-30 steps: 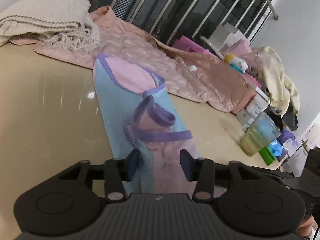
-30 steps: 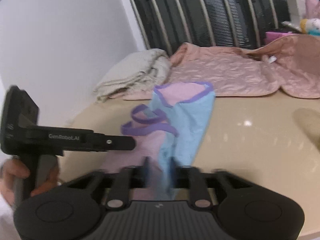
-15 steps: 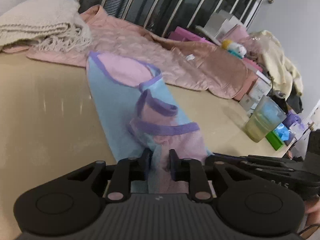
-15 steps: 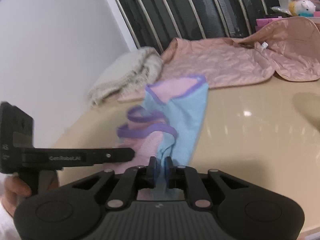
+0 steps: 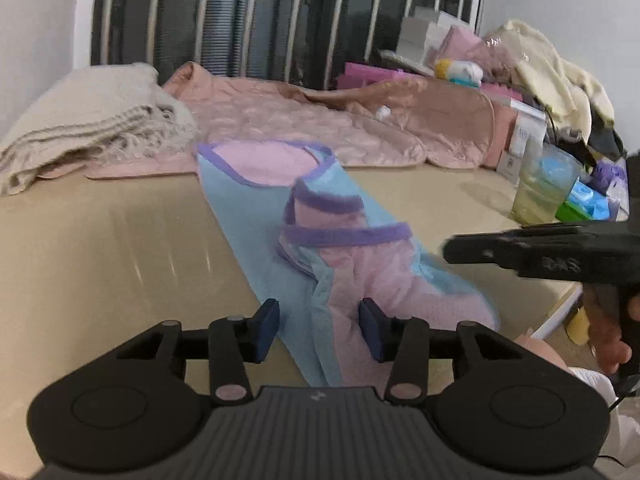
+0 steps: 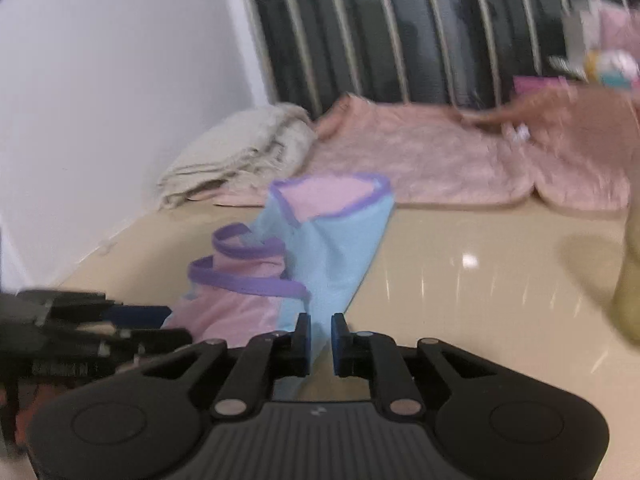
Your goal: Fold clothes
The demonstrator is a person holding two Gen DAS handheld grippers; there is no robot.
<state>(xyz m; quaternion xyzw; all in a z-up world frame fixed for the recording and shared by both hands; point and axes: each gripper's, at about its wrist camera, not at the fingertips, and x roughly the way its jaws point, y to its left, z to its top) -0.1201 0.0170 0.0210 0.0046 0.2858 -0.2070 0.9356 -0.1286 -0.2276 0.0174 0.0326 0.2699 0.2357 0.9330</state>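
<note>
A small blue and pink garment (image 5: 280,240) with purple trim lies lengthwise on the beige table (image 5: 100,248); it also shows in the right wrist view (image 6: 332,248). My left gripper (image 5: 320,324) is open, its pads either side of the garment's near end, holding nothing. My right gripper (image 6: 320,340) is shut on the garment's near blue corner. The right gripper's body (image 5: 540,252) shows at the right of the left view; the left gripper's body (image 6: 92,332) shows at the left of the right view.
A pink quilted blanket (image 5: 320,128) and a folded cream throw (image 5: 88,120) lie at the table's far side. A plastic cup (image 5: 540,184) stands near the right edge among boxes and clutter. A barred window is behind.
My left gripper, shut on the garment's near end half a second ago, has opened. My right gripper stays shut on the blue corner. Both views have shifted.
</note>
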